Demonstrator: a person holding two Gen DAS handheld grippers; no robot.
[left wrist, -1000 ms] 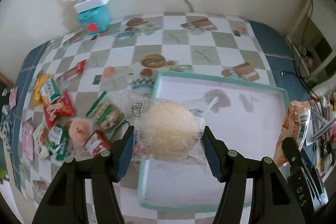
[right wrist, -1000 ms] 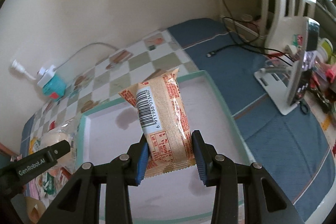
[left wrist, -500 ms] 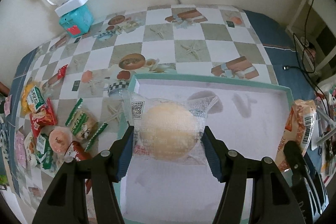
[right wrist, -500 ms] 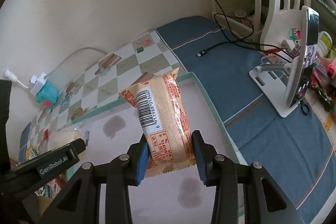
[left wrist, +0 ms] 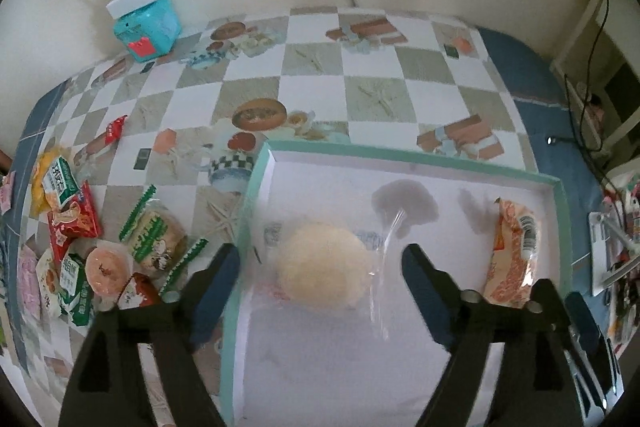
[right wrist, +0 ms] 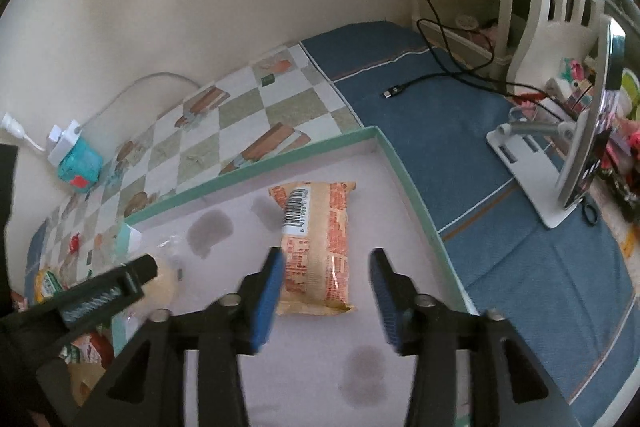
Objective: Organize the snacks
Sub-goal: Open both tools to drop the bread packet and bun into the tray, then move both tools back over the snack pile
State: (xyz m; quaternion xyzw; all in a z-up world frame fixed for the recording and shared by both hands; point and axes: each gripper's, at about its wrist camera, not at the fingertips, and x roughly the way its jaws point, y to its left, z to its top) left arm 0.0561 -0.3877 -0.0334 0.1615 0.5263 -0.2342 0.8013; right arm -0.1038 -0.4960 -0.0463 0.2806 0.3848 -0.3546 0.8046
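Observation:
A shallow tray with a teal rim (left wrist: 400, 154) and a pale floor lies on the checkered tablecloth. A round pale bun in clear wrap (left wrist: 324, 273) lies on the tray floor near its left wall. My left gripper (left wrist: 320, 281) is open, its jaws wide apart on either side of the bun. An orange snack packet with a barcode (right wrist: 316, 247) lies flat on the tray near its right wall; it also shows in the left wrist view (left wrist: 514, 255). My right gripper (right wrist: 326, 291) is open just above the packet's near end.
A heap of loose snack packets (left wrist: 80, 247) lies left of the tray. A teal and white power strip box (left wrist: 146, 23) stands at the back by the wall. Right of the tray on blue cloth stand a white phone stand (right wrist: 560, 155) and a black cable (right wrist: 440, 75).
Both grippers opened. The bun dropped from the left gripper onto the tray floor, and the orange packet dropped from the right gripper and now lies flat in the tray.

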